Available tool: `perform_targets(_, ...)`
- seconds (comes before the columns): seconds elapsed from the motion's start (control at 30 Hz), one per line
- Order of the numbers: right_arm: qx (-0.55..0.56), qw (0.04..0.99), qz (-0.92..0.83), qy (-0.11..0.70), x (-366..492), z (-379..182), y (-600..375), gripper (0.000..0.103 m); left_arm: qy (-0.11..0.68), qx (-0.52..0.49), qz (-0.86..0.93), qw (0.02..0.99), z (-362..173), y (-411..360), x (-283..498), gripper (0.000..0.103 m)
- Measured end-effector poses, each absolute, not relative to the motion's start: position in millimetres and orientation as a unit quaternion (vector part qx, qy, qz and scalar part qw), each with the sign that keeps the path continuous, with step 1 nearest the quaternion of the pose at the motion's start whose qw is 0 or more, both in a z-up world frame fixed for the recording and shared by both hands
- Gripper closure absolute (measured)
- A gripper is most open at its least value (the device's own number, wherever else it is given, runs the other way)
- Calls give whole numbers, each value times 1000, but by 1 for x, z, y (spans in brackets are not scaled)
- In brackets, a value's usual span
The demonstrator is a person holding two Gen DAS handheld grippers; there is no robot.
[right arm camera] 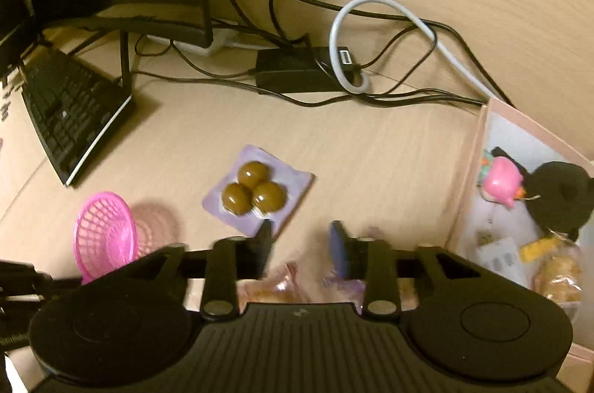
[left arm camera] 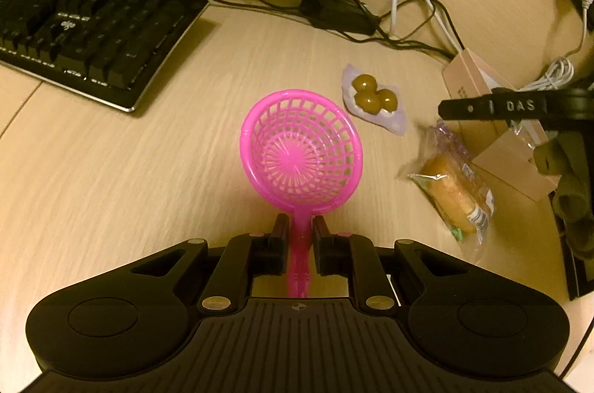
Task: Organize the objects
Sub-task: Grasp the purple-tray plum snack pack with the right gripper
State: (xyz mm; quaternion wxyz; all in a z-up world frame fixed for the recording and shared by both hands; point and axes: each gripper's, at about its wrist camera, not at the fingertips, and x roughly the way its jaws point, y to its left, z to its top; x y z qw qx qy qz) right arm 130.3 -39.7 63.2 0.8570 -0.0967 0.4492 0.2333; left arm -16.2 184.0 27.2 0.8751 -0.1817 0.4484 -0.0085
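Both left tongs (left arm camera: 300,226) fingers clamp strainer (left arm camera: 300,148) handle.

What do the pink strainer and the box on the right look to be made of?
Strainer: moulded plastic, glossy and slightly see-through, with thin lattice ribs; the left gripper holds its handle. Box: probably cardboard, matte pinkish, with thin flat walls and a pale inside.

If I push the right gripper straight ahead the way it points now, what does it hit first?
Probably the pack of three brown balls: it lies just beyond the open right gripper, slightly off toward its left finger. Farther on sit the power brick and cables. Depth is uncertain.
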Motion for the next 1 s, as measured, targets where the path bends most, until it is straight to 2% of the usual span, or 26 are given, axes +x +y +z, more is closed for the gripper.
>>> perform_targets(0.03, -86, 858, 233, 449, 131, 62, -39, 38, 449, -182, -7, 875, 27, 184, -16, 87)
perform_targets(0.1, -74, 857, 232, 455, 139, 54, -31, 34, 449, -179, -4, 875, 28, 182, -16, 87)
perform_targets(0.2, -55, 857, 215, 466, 148, 41, -15, 18, 450, -173, -2, 876, 28, 179, -17, 87)
perform_targets(0.4, -39, 862, 172, 476, 168, 17, 24, 8, 450, -181, -3, 874, 28, 182, -17, 87)
perform_targets(0.5, -60, 860, 152, 483, 174, 6, 40, 8, 452, -183, -3, 873, 28, 183, -17, 87)
perform_targets(0.53, -71, 864, 154, 475, 174, 6, 44, 17, 452, -183, -4, 873, 28, 183, -17, 87)
perform_targets(0.6, -90, 862, 179, 465, 170, 9, 48, 27, 454, -182, -6, 872, 28, 184, -16, 87)
perform_targets(0.7, -90, 856, 200, 469, 165, 15, 45, 30, 454, -181, -6, 872, 28, 185, -16, 87)
perform_targets(1.0, -57, 874, 228, 425, 111, 66, -5, 31, 456, -177, -3, 872, 27, 183, -12, 87)
